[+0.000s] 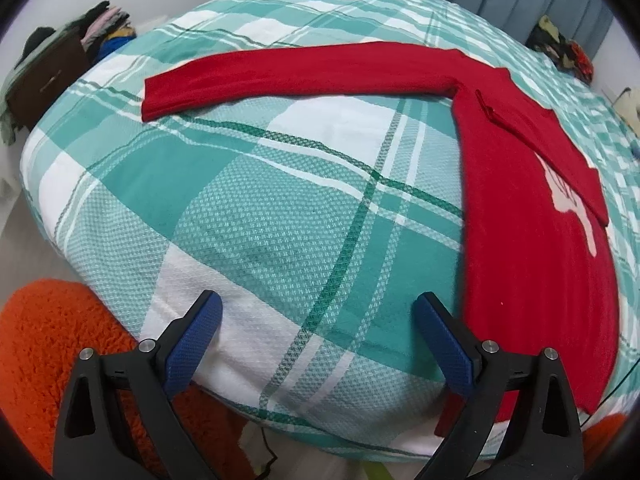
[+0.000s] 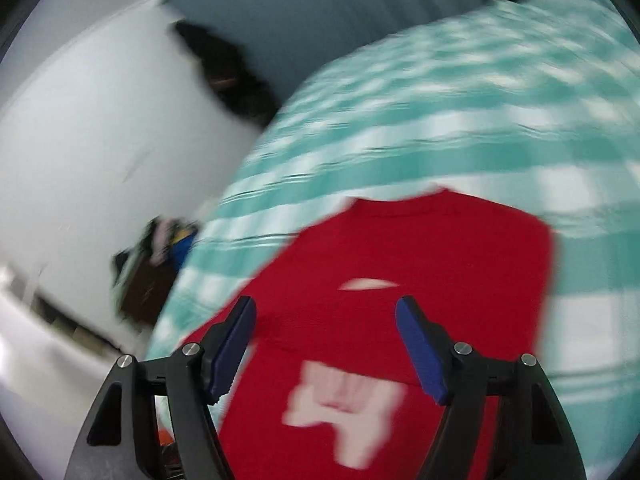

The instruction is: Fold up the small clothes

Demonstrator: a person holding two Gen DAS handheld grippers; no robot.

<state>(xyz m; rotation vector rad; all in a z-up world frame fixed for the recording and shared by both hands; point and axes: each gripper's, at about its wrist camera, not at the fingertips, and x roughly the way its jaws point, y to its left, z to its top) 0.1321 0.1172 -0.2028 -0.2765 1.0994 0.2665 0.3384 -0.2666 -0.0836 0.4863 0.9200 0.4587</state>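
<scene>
On the bed's teal-and-white plaid cover (image 1: pixel 248 208) lies one red long-sleeved top (image 1: pixel 532 240), body flat toward the right side, one sleeve (image 1: pixel 280 80) stretched straight out to the left and the other folded across the white chest print. One left gripper (image 1: pixel 318 314) hangs above bare plaid just beside the garment's left edge, jaws spread wide, gripping and touching nothing. One right gripper (image 2: pixel 326 330), in a motion-blurred view, sits over the top's body (image 2: pixel 420 248), jaws likewise wide apart with nothing between them.
</scene>
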